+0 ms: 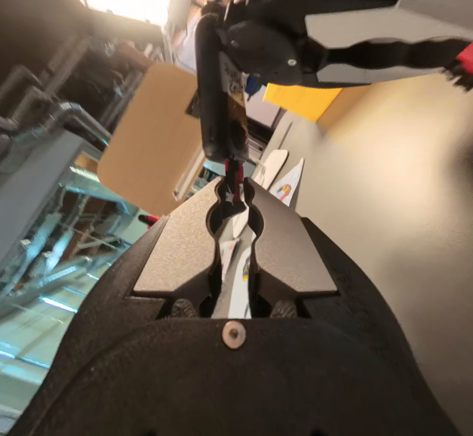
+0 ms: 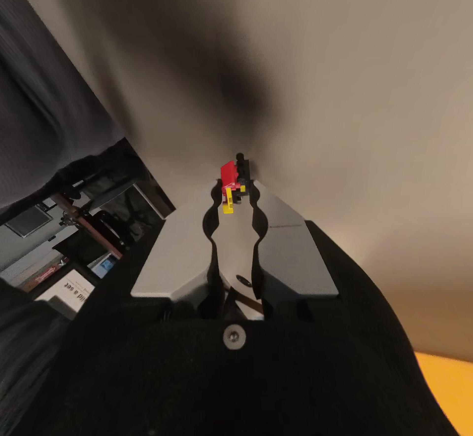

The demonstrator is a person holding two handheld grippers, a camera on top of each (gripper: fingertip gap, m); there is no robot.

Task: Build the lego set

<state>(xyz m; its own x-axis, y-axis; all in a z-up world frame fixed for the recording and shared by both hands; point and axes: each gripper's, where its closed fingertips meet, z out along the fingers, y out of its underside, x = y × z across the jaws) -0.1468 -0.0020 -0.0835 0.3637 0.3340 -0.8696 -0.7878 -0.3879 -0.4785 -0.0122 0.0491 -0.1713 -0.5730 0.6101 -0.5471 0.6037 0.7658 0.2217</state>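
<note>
Left wrist view: left tongs (image 1: 233, 194) nearest the lens, clamped at the tips on a small black-and-red lego piece (image 1: 231, 193), long axis running forward along the fingers and slightly tilted. Beyond it, the right tongs (image 1: 460, 70) seen from the side, reaching in from upper right, with a red brick (image 1: 466, 58) at their tips near the frame edge. Pale surface (image 1: 371, 167) behind, carrying white printed sheets (image 1: 286, 188) and a yellow box (image 1: 302, 102); tan blurred patch at centre left, not part of the scene. Heavy motion blur throughout. Right wrist view: right tongs (image 2: 234, 188) nearest, closed on a red, black and yellow lego assembly (image 2: 234, 184), red brick to the left, black part to the right with a stud projecting past the tips, yellow element pointing back toward the camera. Surface (image 2: 358, 90) close behind, shadow of the tool cast on it. Judgement: both pieces held aloft, well apart; mating calls for turning the two long axes into line, either hand equally placed to close the gap. Exact contact faces not discernible owing to blur.
</note>
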